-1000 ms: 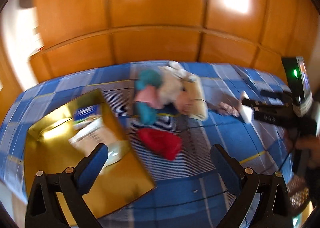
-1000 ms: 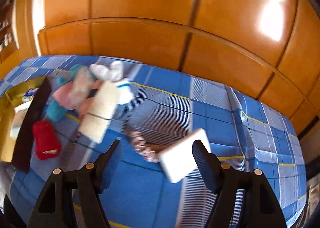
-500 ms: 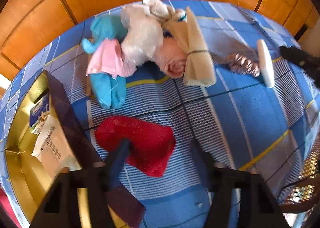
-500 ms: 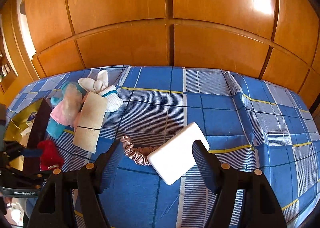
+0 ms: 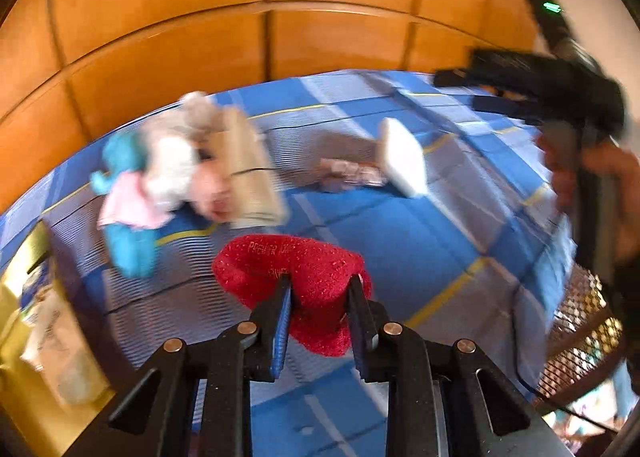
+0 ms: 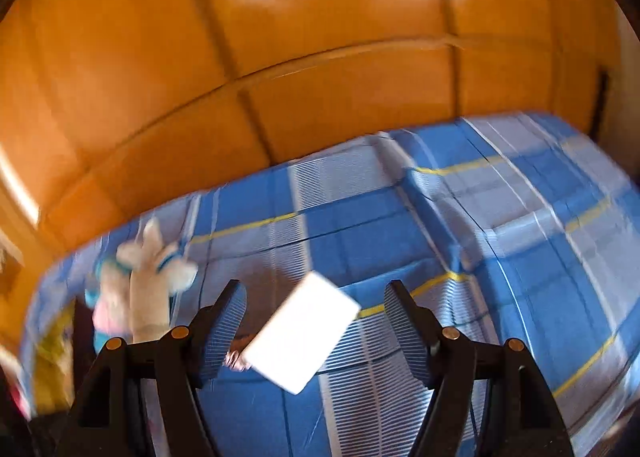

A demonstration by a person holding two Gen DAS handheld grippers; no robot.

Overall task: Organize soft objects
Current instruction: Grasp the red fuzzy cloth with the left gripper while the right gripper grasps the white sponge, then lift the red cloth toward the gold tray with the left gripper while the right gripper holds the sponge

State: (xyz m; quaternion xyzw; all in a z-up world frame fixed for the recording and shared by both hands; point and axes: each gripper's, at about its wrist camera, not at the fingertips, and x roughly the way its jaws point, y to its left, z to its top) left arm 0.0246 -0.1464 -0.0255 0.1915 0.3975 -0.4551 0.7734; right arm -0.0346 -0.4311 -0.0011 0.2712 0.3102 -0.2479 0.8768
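Observation:
My left gripper (image 5: 320, 289) is shut on a red fuzzy sock (image 5: 292, 269) and holds it above the blue plaid sheet (image 5: 400, 241). Behind it lies a pile of soft things (image 5: 176, 173): a teal sock, pink cloth, white socks and a beige folded cloth. A pink scrunchie (image 5: 348, 173) and a white sponge (image 5: 400, 157) lie to the right. My right gripper (image 6: 316, 309) is open and empty above the white sponge (image 6: 300, 337); it shows in the left wrist view (image 5: 532, 93) at upper right.
A gold box (image 5: 28, 337) with papers inside stands at the left. A wooden panelled wall (image 6: 280, 57) runs behind the bed. A wicker basket (image 5: 580, 337) is at the right edge. The pile also shows in the right wrist view (image 6: 136, 289).
My left gripper has closed on the red sock and lifted it off the sheet. My right gripper has swung over the white sponge and stays open.

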